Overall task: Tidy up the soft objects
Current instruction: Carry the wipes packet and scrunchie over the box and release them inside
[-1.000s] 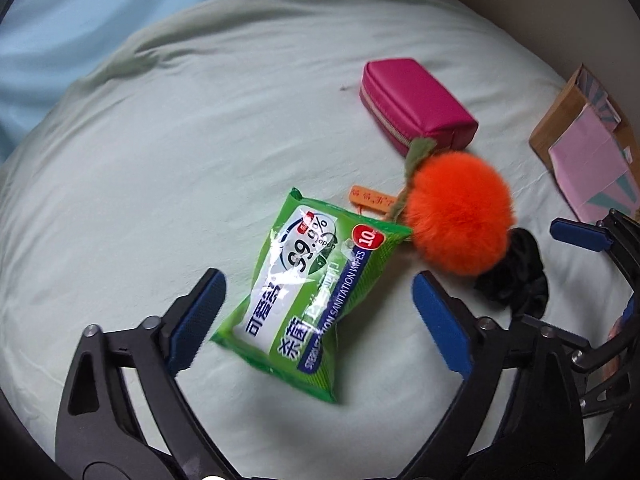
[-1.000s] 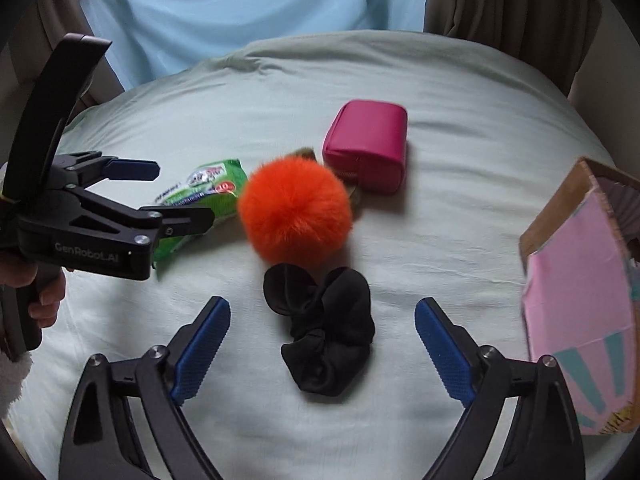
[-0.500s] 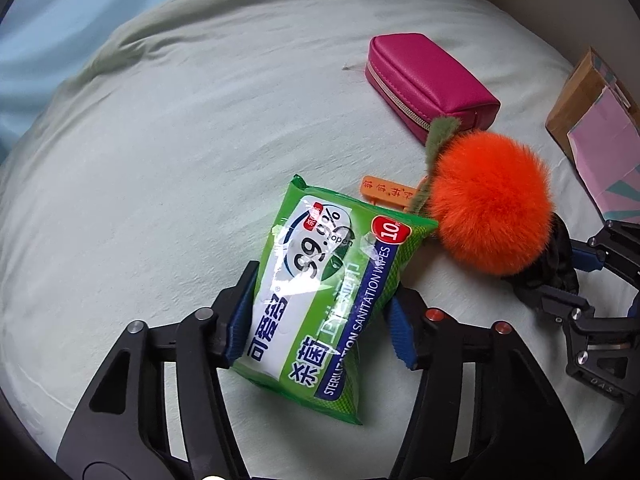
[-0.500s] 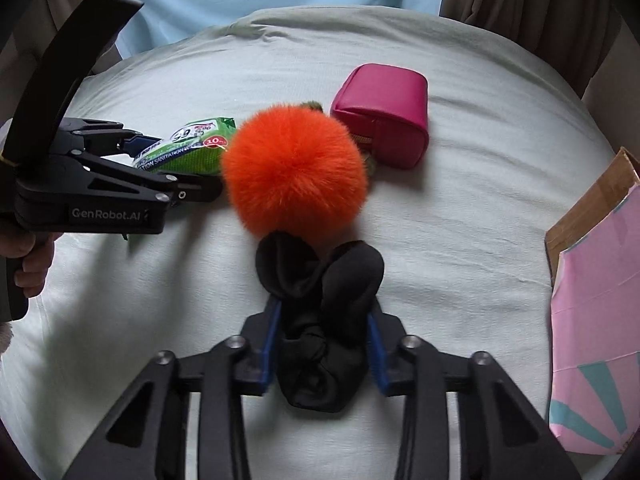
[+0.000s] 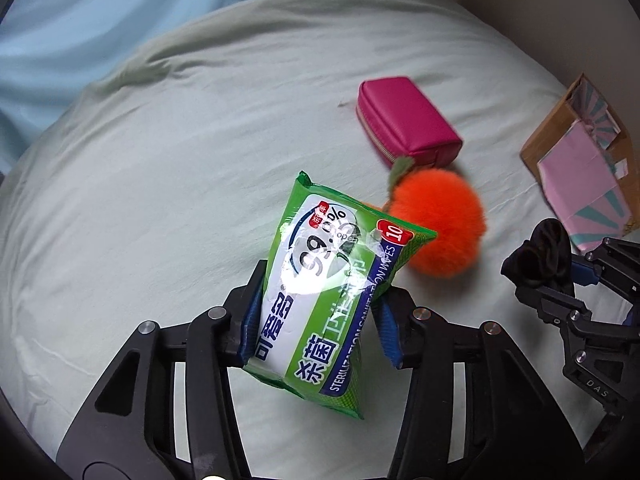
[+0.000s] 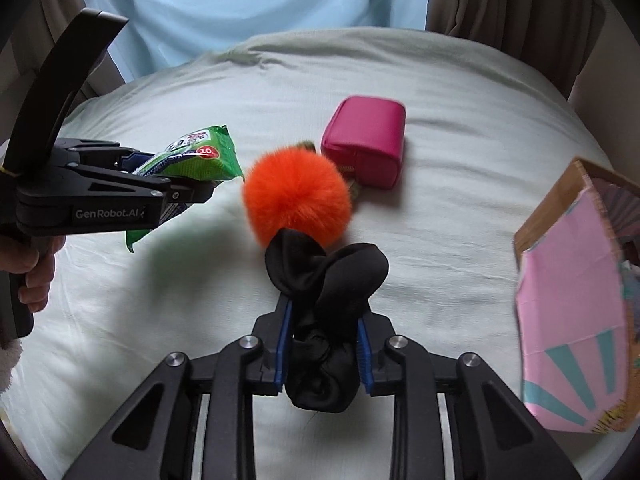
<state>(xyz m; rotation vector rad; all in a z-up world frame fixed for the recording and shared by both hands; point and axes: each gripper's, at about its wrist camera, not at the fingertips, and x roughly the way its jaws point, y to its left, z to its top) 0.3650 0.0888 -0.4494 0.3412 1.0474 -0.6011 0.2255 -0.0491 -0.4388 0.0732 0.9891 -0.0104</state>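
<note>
Between left gripper [image 5: 318, 316] pads, wipes pack [image 5: 328, 296]; scrunchie [image 6: 324, 320] in right gripper [image 6: 323, 350].

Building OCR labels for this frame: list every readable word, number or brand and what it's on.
"99.9%", "10", "STERILIZATION SANITATION WIPES": green wipes pack, pinched in the closing left gripper.
Large Chinese characters on the same pack: left unquoted.
"GenRobot.AI": left gripper's side, right wrist view.
"DAS": right gripper body, left wrist view; rest cut off.
Small print by "99.9%": too blurred.

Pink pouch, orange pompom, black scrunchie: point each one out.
pink pouch [image 6: 366, 136], right wrist view, on its top face
orange pompom [image 6: 296, 198], right wrist view, middle of the fur ball
black scrunchie [image 6: 324, 280], right wrist view, bunched fabric above the jaws
</note>
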